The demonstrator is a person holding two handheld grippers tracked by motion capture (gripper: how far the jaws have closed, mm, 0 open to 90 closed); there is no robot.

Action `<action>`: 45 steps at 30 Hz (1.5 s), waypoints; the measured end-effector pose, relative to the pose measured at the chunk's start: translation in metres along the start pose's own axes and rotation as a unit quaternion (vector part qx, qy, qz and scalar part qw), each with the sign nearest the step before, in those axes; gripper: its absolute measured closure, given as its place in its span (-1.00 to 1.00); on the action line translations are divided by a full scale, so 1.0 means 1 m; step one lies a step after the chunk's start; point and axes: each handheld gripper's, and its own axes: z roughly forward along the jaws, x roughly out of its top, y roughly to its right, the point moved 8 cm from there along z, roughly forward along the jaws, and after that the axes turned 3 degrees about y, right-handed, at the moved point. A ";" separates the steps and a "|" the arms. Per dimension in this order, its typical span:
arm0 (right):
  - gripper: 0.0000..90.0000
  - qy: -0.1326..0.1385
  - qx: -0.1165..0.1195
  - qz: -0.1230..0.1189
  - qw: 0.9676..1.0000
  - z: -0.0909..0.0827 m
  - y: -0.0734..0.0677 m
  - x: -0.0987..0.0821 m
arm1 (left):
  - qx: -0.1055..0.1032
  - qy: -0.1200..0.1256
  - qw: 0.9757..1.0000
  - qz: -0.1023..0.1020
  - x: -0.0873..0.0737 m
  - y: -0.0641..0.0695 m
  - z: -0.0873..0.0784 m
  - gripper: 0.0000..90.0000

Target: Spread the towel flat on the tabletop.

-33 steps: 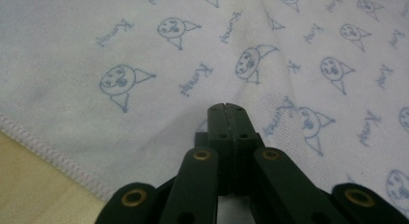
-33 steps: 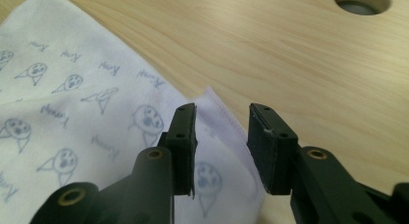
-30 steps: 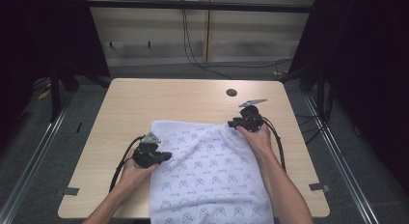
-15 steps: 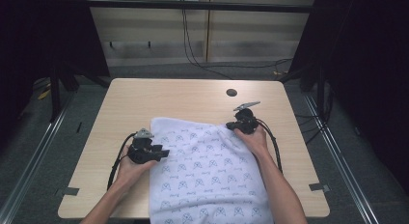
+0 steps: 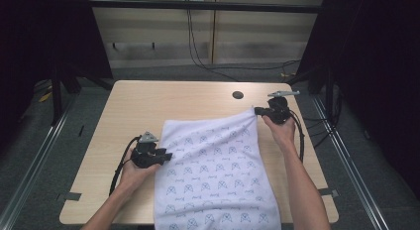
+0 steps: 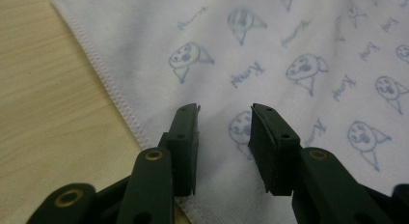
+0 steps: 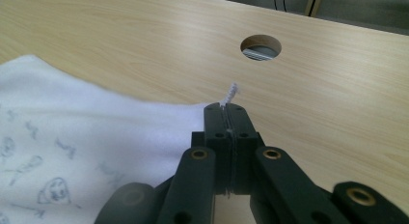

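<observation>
At far left, bare tabletop [image 5: 99, 141], nothing on it but wood grain.

Next, left claw [image 5: 166, 154]: resting low at the left hem of the towel [image 5: 213, 175], roughly midway along that side. In the left gripper view, left claw [image 6: 224, 110] about half open, jaws just been closing a little, printed towel [image 6: 289, 50] lying flat under and beyond the tips, stitched hem just to their left. No cloth caught between the pads; no grip made on this side yet.

Middle: towel spread flat over the near half of the tabletop, near end running off the near edge, far-left corner lying down on the wood.

Right: right claw [image 5: 257, 111] clamped tight on the far-right corner, corner raised off the wood and drawn out to a point. In the right gripper view, right claw [image 7: 225, 108] fully closed, a tuft of white hem poking up past the tips, towel [image 7: 72, 137] trailing away to the left. Beyond it, round hole [image 7: 261, 46] in the tabletop, well apart from the cloth.

Judged from this: early in the work. Done: right corner taken and lifted. Left to do: move the left claw up to the far-left corner or pinch the hem where it sits, close on it, then lift both sides together to fold or straighten. No fold visible yet.
</observation>
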 end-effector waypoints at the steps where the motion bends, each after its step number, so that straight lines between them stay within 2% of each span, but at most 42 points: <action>1: 0.97 -0.009 -0.005 -0.008 1.000 0.001 0.001 -0.004 | -0.002 0.004 1.000 -0.003 0.001 0.001 0.001 0.33; 2: 0.93 -0.018 -0.006 -0.010 1.000 0.002 0.002 -0.008 | -0.003 0.003 1.000 -0.004 0.001 0.001 0.001 0.31; 5: 0.58 -0.027 -0.009 0.007 1.000 0.004 0.006 -0.019 | -0.004 0.000 1.000 -0.002 0.001 -0.001 0.001 0.30; 7: 0.50 -0.034 -0.008 0.004 0.999 0.002 0.003 -0.025 | 0.001 0.004 1.000 -0.010 0.002 -0.003 0.002 0.33; 9: 0.47 -0.026 -0.005 -0.004 1.000 -0.002 -0.005 -0.027 | 0.000 0.006 1.000 -0.009 0.003 -0.004 0.002 0.37; 13: 0.48 -0.039 0.046 -0.032 0.998 -0.012 -0.036 -0.041 | 0.001 0.005 1.000 -0.010 0.003 -0.005 0.003 0.35; 14: 0.50 -0.045 0.052 -0.039 0.997 -0.016 -0.043 -0.048 | 0.005 0.003 1.000 -0.013 0.004 -0.004 0.001 0.33; 15: 0.51 -0.049 0.055 -0.048 0.996 -0.019 -0.049 -0.054 | -0.001 0.005 1.000 -0.012 0.005 -0.002 0.000 0.34; 17: 0.49 -0.058 0.074 -0.053 0.994 -0.027 -0.059 -0.067 | -0.009 0.001 1.000 -0.006 0.004 0.000 -0.005 0.44; 19: 0.43 -0.064 0.082 -0.056 0.993 -0.035 -0.063 -0.077 | -0.010 0.000 1.000 -0.002 0.003 0.001 -0.008 0.60; 20: 0.43 -0.064 0.082 -0.056 0.993 -0.035 -0.063 -0.077 | -0.025 -0.002 1.000 0.006 0.001 0.004 -0.012 0.60; 21: 0.39 -0.072 0.102 -0.059 0.990 -0.039 -0.068 -0.086 | -0.035 0.002 0.999 0.016 -0.001 0.007 -0.015 0.81; 22: 0.38 -0.077 0.104 -0.076 0.989 -0.040 -0.071 -0.090 | -0.030 0.000 0.999 0.024 -0.003 0.007 -0.018 0.78; 23: 0.38 -0.077 0.104 -0.076 0.989 -0.040 -0.071 -0.090 | -0.026 -0.002 0.999 0.028 -0.005 0.006 -0.021 0.78; 24: 0.34 -0.081 0.107 -0.092 0.987 -0.038 -0.073 -0.095 | -0.028 0.001 0.999 0.016 -0.008 0.008 -0.024 0.68; 26: 0.30 -0.088 0.102 -0.095 0.986 -0.034 -0.074 -0.100 | -0.027 -0.002 0.999 0.018 -0.009 0.009 -0.023 0.52; 27: 0.28 -0.091 0.096 -0.096 0.987 -0.031 -0.074 -0.102 | -0.013 -0.011 1.000 0.024 -0.011 0.010 -0.017 0.47; 28: 0.27 -0.093 0.089 -0.103 0.986 -0.028 -0.074 -0.105 | -0.009 -0.017 1.000 0.023 -0.013 0.011 -0.014 0.39; 30: 0.36 -0.092 0.086 -0.108 0.986 -0.029 -0.075 -0.105 | 0.005 -0.018 0.999 0.044 -0.011 0.012 -0.011 0.39; 31: 0.61 -0.097 0.082 -0.116 0.985 -0.030 -0.074 -0.105 | 0.008 -0.020 0.998 0.059 -0.011 0.012 -0.011 0.48; 32: 0.73 -0.097 0.088 -0.116 0.985 -0.031 -0.075 -0.106 | 0.012 -0.016 0.998 0.058 -0.010 0.011 -0.009 0.58; 34: 0.91 -0.091 0.090 -0.109 0.986 -0.032 -0.074 -0.107 | 0.013 -0.015 0.998 0.054 -0.009 0.009 -0.009 0.78; 36: 0.93 -0.094 0.083 -0.108 0.986 -0.037 -0.074 -0.110 | 0.000 -0.011 0.999 0.043 -0.007 0.010 -0.005 0.93; 38: 0.94 -0.099 0.077 -0.110 0.986 -0.042 -0.073 -0.113 | 0.002 -0.011 0.998 0.055 -0.006 0.012 -0.002 0.94; 39: 0.94 -0.098 0.078 -0.106 0.986 -0.046 -0.072 -0.115 | 0.000 -0.011 0.998 0.056 -0.005 0.015 -0.001 0.93; 40: 0.94 -0.099 0.079 -0.096 0.987 -0.050 -0.072 -0.118 | -0.011 -0.011 0.998 0.056 -0.005 0.019 0.001 0.93; 41: 0.94 -0.098 0.080 -0.088 0.988 -0.055 -0.072 -0.121 | -0.010 -0.012 0.998 0.066 -0.005 0.022 0.001 0.92; 45: 0.93 -0.105 0.079 -0.083 0.988 -0.073 -0.074 -0.133 | -0.016 -0.018 0.997 0.076 -0.007 0.032 0.000 0.91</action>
